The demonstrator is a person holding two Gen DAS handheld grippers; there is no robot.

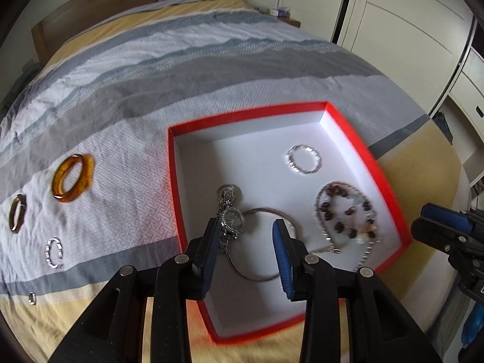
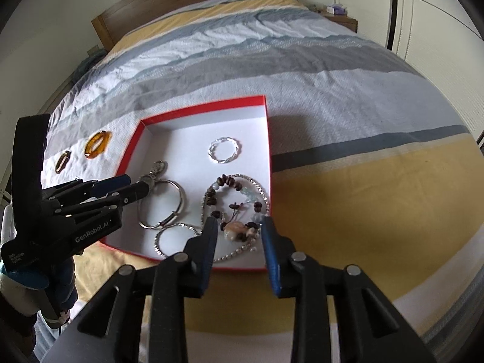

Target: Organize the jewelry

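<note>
Hanging over the near part of the red box [image 1: 390, 178], the left gripper [image 1: 246, 227] has its jaws apart with nothing pressed between them — the silver watch [image 1: 230, 218] and the thin silver bangle [image 1: 266, 275] lie on the white floor of the box just beyond and below the blue pads. The right gripper [image 2: 239, 224] is also over the near edge of the box, jaws apart and empty; the brown beaded bracelet [image 2: 233, 205] lies directly ahead of its tips, ringed by a silver bead chain [image 2: 260, 187]. Further past both pairs of jaws, near the far wall of the box, rests a twisted silver bracelet [image 2: 224, 150]. To the left of the left jaws, outside the box on the striped bed cover [image 1: 211, 69], lie an amber bangle [image 1: 72, 178], a darker brown ring [image 1: 17, 213], a small silver bracelet [image 1: 55, 252] and a tiny ring [image 1: 31, 298]. Far behind stand the wooden headboard [image 2: 169, 3] and white wardrobe doors [image 1: 393, 15].
</note>
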